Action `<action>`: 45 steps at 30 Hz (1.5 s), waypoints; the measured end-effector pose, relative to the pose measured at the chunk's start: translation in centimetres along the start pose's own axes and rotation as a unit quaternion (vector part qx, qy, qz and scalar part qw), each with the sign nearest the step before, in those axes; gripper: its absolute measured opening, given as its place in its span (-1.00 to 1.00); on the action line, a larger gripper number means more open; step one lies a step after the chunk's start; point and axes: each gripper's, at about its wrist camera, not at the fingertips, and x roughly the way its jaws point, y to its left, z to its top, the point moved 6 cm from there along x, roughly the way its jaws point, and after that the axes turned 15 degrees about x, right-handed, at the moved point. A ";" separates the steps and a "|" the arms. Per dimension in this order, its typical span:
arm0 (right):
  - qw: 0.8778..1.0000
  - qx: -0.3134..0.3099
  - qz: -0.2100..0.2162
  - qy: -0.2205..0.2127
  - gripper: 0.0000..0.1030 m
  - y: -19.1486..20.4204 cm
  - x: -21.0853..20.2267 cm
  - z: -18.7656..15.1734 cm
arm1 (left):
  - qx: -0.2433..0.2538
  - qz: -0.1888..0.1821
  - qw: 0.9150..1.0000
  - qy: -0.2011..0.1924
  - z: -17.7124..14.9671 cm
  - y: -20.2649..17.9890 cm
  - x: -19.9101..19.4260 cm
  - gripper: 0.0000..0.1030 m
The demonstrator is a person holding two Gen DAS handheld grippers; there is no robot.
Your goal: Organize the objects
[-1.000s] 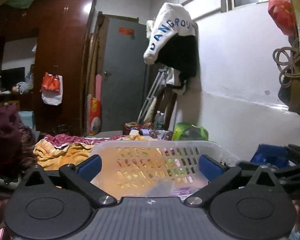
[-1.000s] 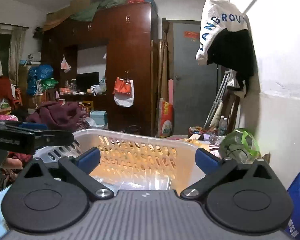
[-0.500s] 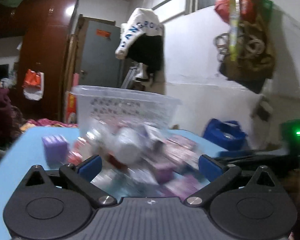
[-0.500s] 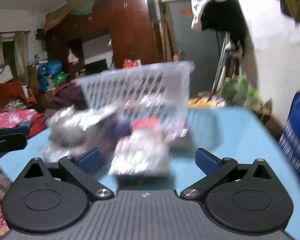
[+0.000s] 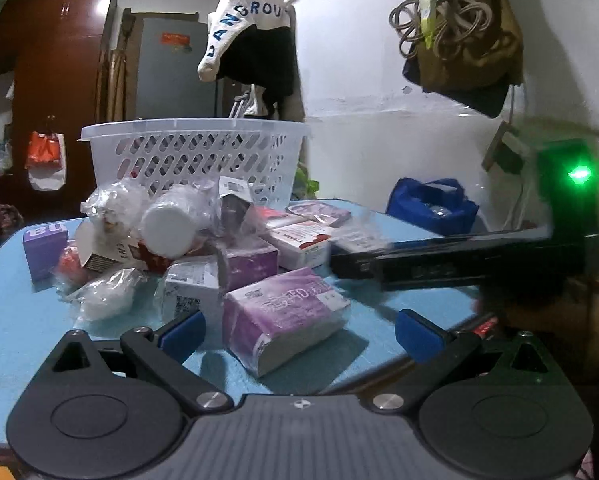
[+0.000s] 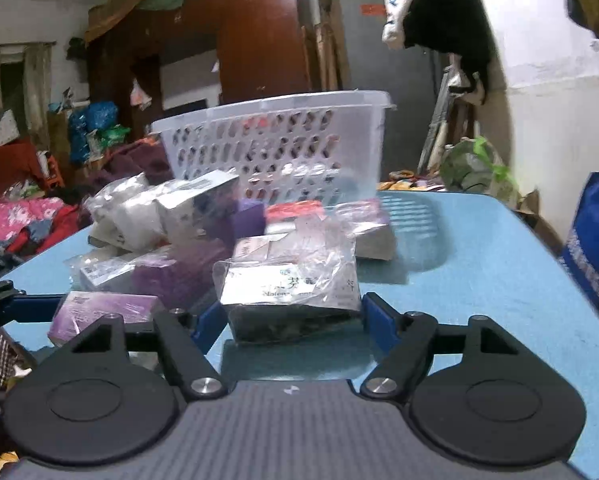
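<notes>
Packets crowd your blue tabletop (image 6: 479, 264): your right claw (image 6: 289, 320), jaws just closing, brackets the bagged packet (image 6: 291, 288) at twelve o'clock, long axis crosswise; left claw (image 5: 299, 330) gapes empty before the purple pack (image 5: 283, 312).

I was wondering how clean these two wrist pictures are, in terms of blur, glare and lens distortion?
Left wrist view: the pile is fairly sharp, the right gripper crossing it is smeared, a green light flares, and the wardrobe shows glare. Right wrist view: softer overall, the white basket slightly blurred, the bagged packet readable. Both bend at the edges.
</notes>
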 end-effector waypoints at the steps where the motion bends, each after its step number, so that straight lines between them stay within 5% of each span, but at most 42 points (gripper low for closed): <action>1: 1.000 0.007 0.001 -0.004 0.47 -0.3 -0.4 0.0 | -0.001 0.006 1.000 -0.002 -0.1 0.0 0.1 0.99; 6: 0.999 0.025 -0.005 -0.026 0.47 -2.0 -1.6 0.6 | -0.016 0.011 1.000 -0.001 -0.1 -0.3 1.0 0.95; 8: 0.999 0.031 -0.006 -0.030 0.47 -2.4 -1.9 0.7 | -0.001 0.034 0.999 0.002 0.0 -0.7 1.3 0.77; 9: 0.999 0.032 -0.007 -0.032 0.47 -2.5 -1.9 0.7 | 0.006 0.045 0.999 0.003 0.0 -0.8 1.3 0.44; 19: 0.999 0.032 -0.009 -0.033 0.47 -2.9 -2.1 0.4 | -0.004 0.047 0.997 -0.061 -0.1 0.7 -2.3 0.45; 25: 0.998 0.028 -0.016 -0.049 0.47 -3.0 -2.5 0.5 | -0.030 0.059 0.994 -0.086 0.4 4.9 -4.8 0.45; 31: 0.996 0.024 0.023 -0.081 0.47 -1.4 -4.4 3.4 | -0.048 0.066 0.991 -0.106 2.9 9.4 -5.5 0.45; 38: 0.990 -0.049 0.057 -0.115 0.47 4.1 -1.2 12.8 | -0.035 0.039 0.992 -0.114 13.0 15.1 -0.6 0.45; 45: 0.995 -0.071 0.040 -0.050 0.47 5.8 8.5 20.1 | -0.071 -0.020 0.997 -0.010 18.3 20.1 10.7 0.45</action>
